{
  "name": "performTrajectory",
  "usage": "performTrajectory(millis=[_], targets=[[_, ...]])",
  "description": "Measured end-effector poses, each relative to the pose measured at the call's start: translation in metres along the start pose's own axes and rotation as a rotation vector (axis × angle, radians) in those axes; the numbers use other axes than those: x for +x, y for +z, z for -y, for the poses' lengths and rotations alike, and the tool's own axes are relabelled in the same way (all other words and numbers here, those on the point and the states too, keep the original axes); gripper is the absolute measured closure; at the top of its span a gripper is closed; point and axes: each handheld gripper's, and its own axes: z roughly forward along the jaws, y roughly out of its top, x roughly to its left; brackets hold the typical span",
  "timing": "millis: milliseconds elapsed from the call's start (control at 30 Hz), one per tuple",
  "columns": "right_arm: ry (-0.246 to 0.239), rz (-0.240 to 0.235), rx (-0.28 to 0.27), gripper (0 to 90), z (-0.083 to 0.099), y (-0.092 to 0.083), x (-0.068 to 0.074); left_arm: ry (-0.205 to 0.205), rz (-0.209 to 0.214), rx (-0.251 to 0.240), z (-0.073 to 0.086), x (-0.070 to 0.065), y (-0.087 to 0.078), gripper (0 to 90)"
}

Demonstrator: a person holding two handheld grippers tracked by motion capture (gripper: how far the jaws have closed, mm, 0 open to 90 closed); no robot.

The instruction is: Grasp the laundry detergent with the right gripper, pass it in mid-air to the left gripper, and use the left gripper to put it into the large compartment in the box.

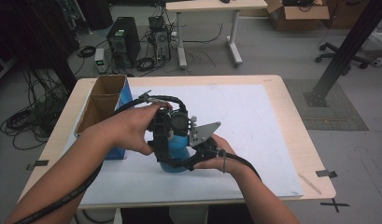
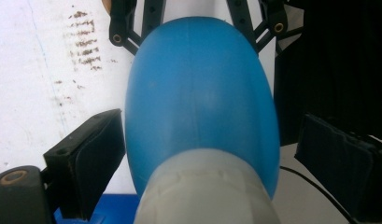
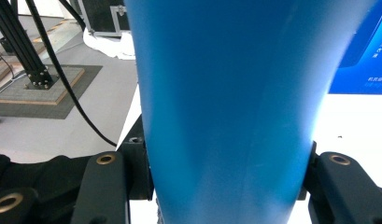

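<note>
A blue plastic bottle with a whitish cap stands on the white mat. My right gripper comes in low from the right and is shut on the bottle's body, its pads pressed to both sides. My left gripper reaches down over the top. Its jaws straddle the bottle's shoulder just below the cap. The left pad lies close against the blue wall, while the right pad stands off with a gap. The bottle's base is hidden behind the grippers.
An open cardboard box with a blue side stands at the table's left, close to my left forearm. The mat's right half is bare. Beyond the table are a computer tower, loose cables, a desk and a black frame post.
</note>
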Motion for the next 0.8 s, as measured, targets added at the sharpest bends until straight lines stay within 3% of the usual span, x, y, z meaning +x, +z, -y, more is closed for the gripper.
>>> performTrajectory(millis=[800], targets=[[-0.001,0.003,0.001,44.1,-0.0021,0.001,0.0015,0.003,-0.022,-0.002,0.0002,-0.0043,0.0008,22.1]])
